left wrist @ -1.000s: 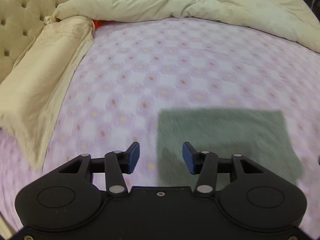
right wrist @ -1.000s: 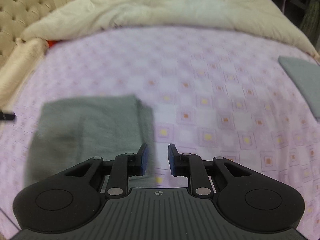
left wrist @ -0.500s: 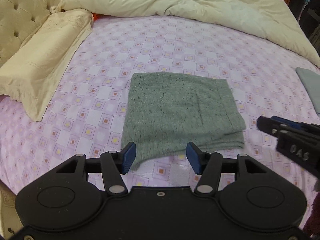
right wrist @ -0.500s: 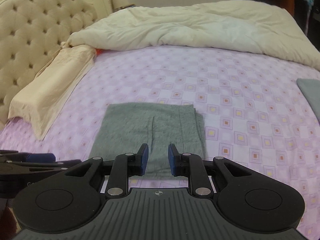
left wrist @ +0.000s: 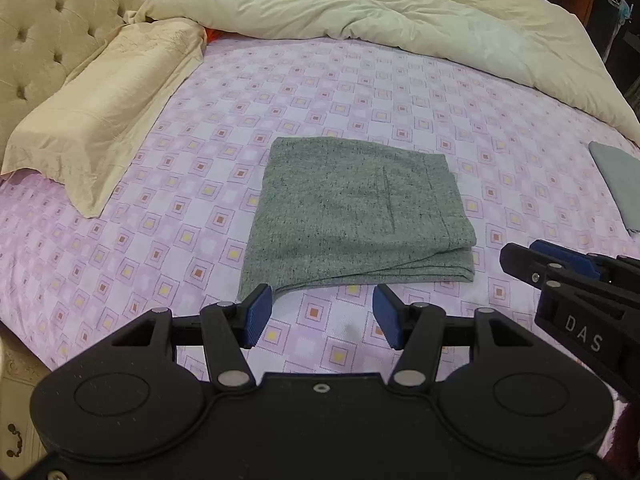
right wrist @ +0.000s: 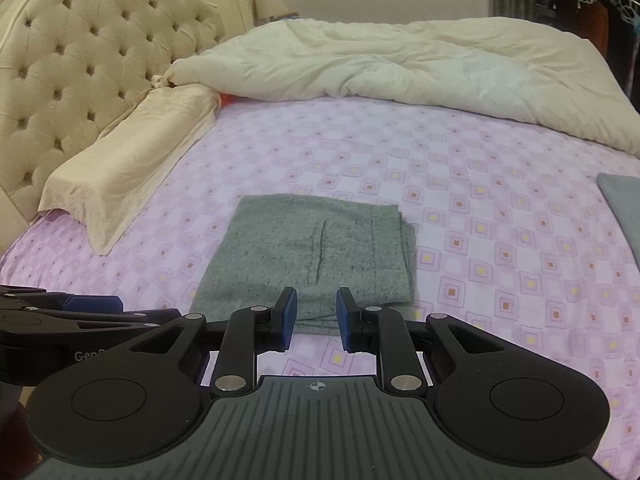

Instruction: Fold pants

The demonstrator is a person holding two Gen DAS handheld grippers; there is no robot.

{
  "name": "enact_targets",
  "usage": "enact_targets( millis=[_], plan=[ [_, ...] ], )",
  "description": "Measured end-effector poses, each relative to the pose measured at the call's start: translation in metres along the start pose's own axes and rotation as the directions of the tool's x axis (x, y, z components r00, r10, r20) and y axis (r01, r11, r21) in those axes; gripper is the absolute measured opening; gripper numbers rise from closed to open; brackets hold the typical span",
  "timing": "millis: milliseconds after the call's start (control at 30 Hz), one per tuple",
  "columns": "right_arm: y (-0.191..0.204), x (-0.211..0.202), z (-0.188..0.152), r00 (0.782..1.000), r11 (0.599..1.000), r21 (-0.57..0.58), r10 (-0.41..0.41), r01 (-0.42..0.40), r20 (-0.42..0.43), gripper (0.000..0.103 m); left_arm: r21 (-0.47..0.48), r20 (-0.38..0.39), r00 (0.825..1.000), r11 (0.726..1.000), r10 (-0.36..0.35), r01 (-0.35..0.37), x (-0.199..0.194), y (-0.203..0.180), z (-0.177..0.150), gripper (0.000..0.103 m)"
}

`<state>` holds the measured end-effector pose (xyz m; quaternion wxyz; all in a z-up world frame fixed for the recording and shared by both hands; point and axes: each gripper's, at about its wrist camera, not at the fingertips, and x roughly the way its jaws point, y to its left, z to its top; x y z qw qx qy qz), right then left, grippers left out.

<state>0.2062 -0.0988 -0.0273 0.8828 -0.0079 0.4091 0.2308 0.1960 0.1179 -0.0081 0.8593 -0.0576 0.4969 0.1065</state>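
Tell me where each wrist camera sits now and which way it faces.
Left wrist: behind the open left gripper, facing the folded pants on the bed sheet; right gripper at right edge.
Right wrist: behind the open right gripper, facing the pants and headboard; left gripper at left.
Shared: pants, pillow, duvet.

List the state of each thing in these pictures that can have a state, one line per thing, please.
Pants: folded into a flat rectangle, lying on the bed sheet, held by nothing.
Left hand-held gripper: open, empty, near the pants' front edge.
Right hand-held gripper: open with a narrower gap, empty.
Duvet: bunched up at the far side.
Pillow: lying by the headboard.
Grey cloth: lying flat at the right edge.
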Motion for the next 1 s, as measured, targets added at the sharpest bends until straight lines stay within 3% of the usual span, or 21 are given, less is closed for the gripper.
enact_targets(
  millis=[1000],
  plan=[
    [-0.029, -0.011, -0.009, 0.998, 0.998, -0.008, 0.07, -0.07, -0.005, 0.021, -0.032, 0.0, 1.0, 0.999, 0.017, -0.017, -0.014, -0.037, -0.021, 0.061]
  ],
)
